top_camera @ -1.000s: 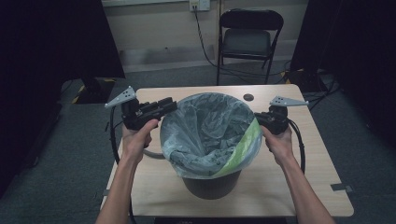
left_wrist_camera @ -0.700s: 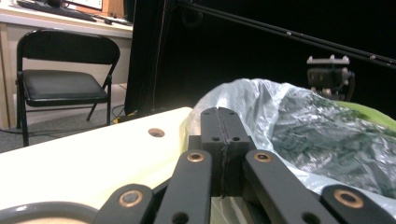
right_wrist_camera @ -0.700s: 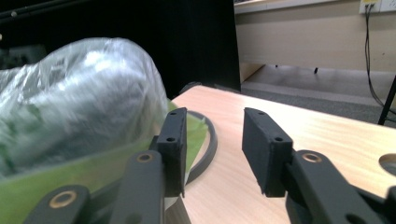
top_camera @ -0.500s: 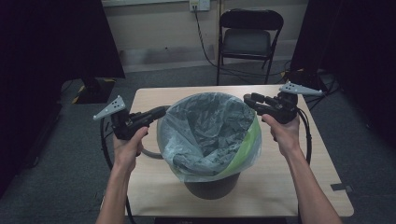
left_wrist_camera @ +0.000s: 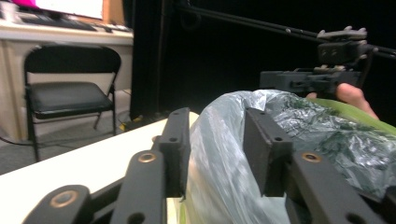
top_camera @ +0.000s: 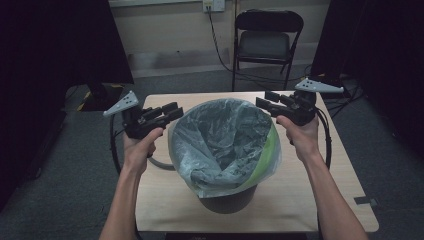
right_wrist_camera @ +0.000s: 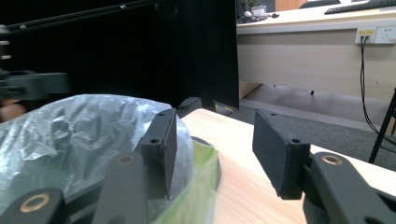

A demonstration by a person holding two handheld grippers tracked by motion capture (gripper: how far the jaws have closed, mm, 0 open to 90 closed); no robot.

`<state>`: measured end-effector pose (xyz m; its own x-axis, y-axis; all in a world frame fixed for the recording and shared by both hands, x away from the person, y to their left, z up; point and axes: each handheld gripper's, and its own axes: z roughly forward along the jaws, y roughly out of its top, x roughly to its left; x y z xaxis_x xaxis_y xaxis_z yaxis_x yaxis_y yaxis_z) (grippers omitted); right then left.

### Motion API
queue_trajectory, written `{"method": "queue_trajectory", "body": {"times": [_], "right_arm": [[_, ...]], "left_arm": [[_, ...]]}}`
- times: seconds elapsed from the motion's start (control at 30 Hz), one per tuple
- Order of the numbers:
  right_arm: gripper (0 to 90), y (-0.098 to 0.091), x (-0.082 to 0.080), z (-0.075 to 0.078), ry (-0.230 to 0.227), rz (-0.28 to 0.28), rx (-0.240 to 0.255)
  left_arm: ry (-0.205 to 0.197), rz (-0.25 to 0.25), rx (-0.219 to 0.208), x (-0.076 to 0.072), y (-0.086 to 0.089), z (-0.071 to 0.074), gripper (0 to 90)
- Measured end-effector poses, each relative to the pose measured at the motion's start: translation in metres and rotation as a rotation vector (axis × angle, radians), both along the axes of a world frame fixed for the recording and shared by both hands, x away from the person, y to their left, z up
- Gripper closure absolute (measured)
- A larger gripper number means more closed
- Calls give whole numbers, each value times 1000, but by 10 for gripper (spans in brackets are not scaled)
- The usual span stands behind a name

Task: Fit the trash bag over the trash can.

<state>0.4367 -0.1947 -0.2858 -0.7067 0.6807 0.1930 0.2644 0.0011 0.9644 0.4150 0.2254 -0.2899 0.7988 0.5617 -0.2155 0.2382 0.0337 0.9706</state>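
Bin-lining is what the hands appear to be doing: a dark waste bin [top_camera: 227, 200] is standing mid-worktop [top_camera: 165, 200], with a translucent bag [top_camera: 220, 140] billowing above its rim over a green liner [top_camera: 265, 160]. The left gripper [top_camera: 172, 112] is holding its jaws parted around the bag's near-left edge, plastic lying between them, not yet pinched. The right gripper [top_camera: 265, 100] is hovering with jaws spread at the far-right edge. Next, I judge, both jaws need closing on the plastic before pulling.

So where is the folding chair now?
In the high view the folding chair stands on the floor beyond the table's far edge, below a wall socket.
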Motion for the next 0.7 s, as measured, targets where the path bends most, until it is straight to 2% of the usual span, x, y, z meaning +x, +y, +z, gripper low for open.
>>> {"method": "queue_trajectory", "body": {"times": [0.07, 0.13, 0.17, 0.23, 0.33, 0.43, 0.5, 0.57, 0.67, 0.7], "right_arm": [[488, 0, -5, 1, -4, 7, -3], [478, -1, -9, 1, -5, 16, 2], [471, -2, -12, 1, -7, 21, -1], [464, -2, -16, 2, -8, 32, -5], [458, -2, -21, 3, -6, 44, -6], [450, 1, -27, 4, -2, 59, -32], [442, 2, -31, 4, 8, 54, -58], [442, 2, -34, 2, 25, 60, -57], [502, 2, -33, -3, 40, 70, -62], [587, 3, -32, -5, 48, 84, -56]], "left_arm": [[8, -43, -7, 8, -6, -3, 604], [6, -42, 28, 8, -9, -6, 729], [1, -51, 27, 7, -9, -7, 823], [-6, -27, 35, 3, -7, -7, 900], [-22, -19, 48, -6, -4, -7, 900], [-32, -12, 45, -16, 1, -8, 900], [-38, -14, 40, -25, 6, -9, 900], [-31, -19, 18, -34, 9, -11, 900], [-35, -32, 10, -43, 11, -12, 900], [-37, -34, 8, -45, 10, -12, 900]]}}
